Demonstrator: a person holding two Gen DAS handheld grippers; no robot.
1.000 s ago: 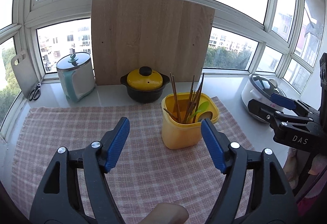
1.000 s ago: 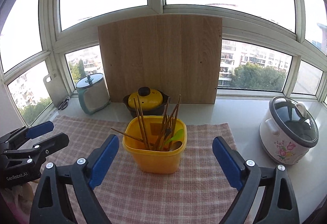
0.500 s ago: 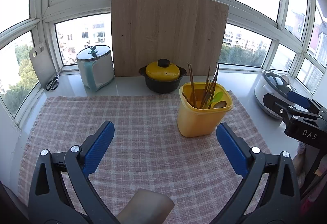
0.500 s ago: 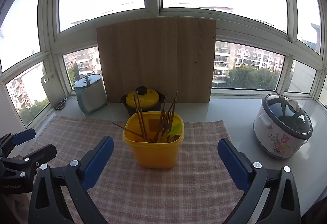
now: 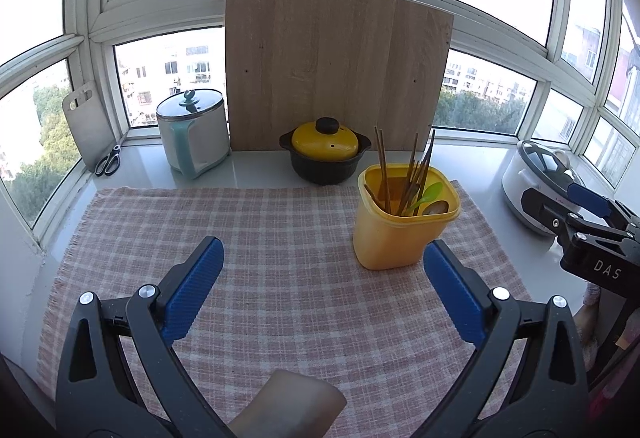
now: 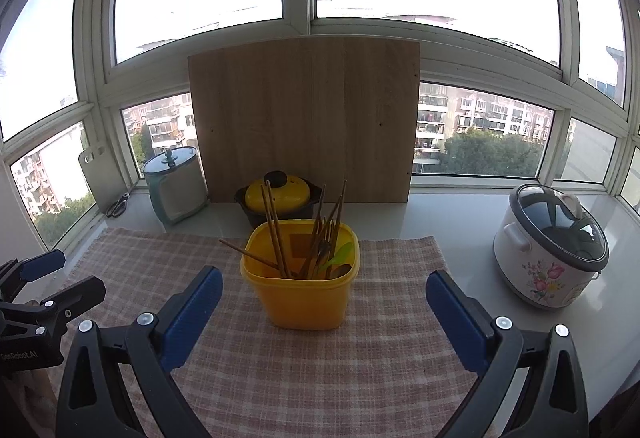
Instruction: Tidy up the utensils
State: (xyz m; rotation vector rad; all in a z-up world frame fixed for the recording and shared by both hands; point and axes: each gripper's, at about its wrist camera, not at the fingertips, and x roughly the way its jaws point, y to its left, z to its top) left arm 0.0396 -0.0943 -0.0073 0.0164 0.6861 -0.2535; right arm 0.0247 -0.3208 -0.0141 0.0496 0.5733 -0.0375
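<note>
A yellow tub point(image 5: 400, 234) point(image 6: 301, 292) stands on the checked cloth point(image 5: 264, 238) point(image 6: 320, 370). It holds several wooden chopsticks point(image 5: 383, 168) point(image 6: 274, 234), a green spoon point(image 5: 429, 193) point(image 6: 339, 253) and a fork. My left gripper point(image 5: 323, 258) is open and empty, to the left of the tub and nearer than it. My right gripper point(image 6: 323, 288) is open and empty too, with the tub standing beyond the gap between its blue pads. Each gripper shows at the edge of the other's view.
Behind the tub sit a yellow-lidded black pot point(image 5: 325, 154) point(image 6: 280, 198) and a leaning wooden board point(image 5: 336, 70). A lidded grey canister point(image 5: 194, 132), scissors point(image 5: 108, 160) and a small cutting board point(image 5: 86, 122) stand at the left. A rice cooker point(image 6: 550, 246) is on the right.
My left gripper's jaws have opened wider and pulled back to the left, away from the tub. The right gripper has stayed almost where it was.
</note>
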